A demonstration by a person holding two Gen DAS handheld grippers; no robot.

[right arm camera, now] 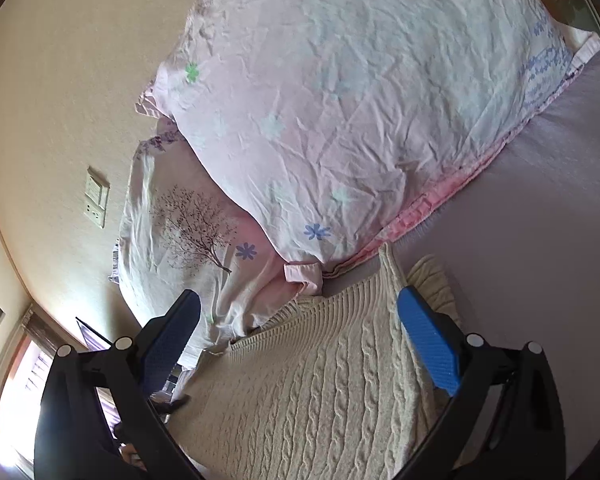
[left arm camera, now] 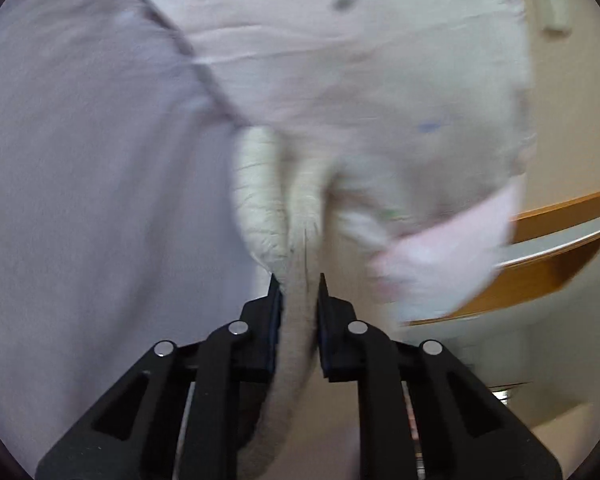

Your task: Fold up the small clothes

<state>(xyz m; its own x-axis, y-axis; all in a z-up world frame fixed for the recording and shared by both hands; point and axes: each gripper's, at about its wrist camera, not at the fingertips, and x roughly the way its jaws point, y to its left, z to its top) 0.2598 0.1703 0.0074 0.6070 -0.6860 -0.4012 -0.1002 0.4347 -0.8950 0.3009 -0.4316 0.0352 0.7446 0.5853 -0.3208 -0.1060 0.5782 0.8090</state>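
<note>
A cream cable-knit sweater [right arm camera: 320, 392] lies on the lilac bed sheet [right arm camera: 540, 220], its ribbed edge toward the pillows. My right gripper [right arm camera: 300, 300] is open just above it, fingers spread either side of the knit and holding nothing. In the blurred left wrist view my left gripper [left arm camera: 298, 280] is shut on a bunched fold of the cream sweater [left arm camera: 296, 320], which runs between the pads and hangs below them. More of the ribbed knit [left arm camera: 260, 200] shows just past the fingertips.
A large pink floral pillow [right arm camera: 360, 100] lies beyond the sweater, with a second tree-print pillow [right arm camera: 188, 232] beside it. A cream wall with a switch plate [right arm camera: 96, 196] stands behind. A wooden shelf [left arm camera: 560, 248] shows at the right in the left wrist view.
</note>
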